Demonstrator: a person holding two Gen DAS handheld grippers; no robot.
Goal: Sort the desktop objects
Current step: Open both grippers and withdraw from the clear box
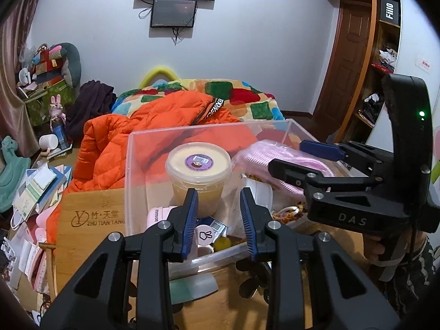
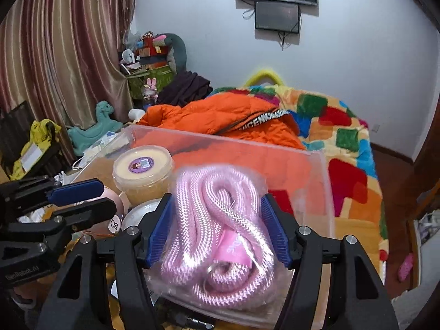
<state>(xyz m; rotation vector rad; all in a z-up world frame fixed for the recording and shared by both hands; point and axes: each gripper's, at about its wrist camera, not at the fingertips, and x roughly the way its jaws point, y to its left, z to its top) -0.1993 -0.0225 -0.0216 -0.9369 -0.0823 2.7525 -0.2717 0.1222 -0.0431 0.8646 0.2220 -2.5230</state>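
A clear plastic bin (image 1: 137, 170) stands on the wooden desk (image 1: 90, 211); it also shows in the right wrist view (image 2: 324, 192). Inside it are a lidded tub of yellowish paste (image 1: 198, 176), a pink round item with a rabbit mark (image 1: 205, 235) and small packets. My right gripper (image 2: 217, 228) is shut on a bag of coiled pink rope (image 2: 220, 225), held over the bin's right side; the rope bag also shows in the left wrist view (image 1: 266, 154). My left gripper (image 1: 218, 220) is open and empty, at the bin's near wall. The tub also shows in the right wrist view (image 2: 143, 173).
An orange down jacket (image 1: 143, 126) and a colourful patchwork blanket (image 2: 343, 137) lie on the bed behind the desk. Books and papers (image 1: 35, 189) are piled on the floor at left. A wooden shelf unit (image 1: 385, 55) stands at right.
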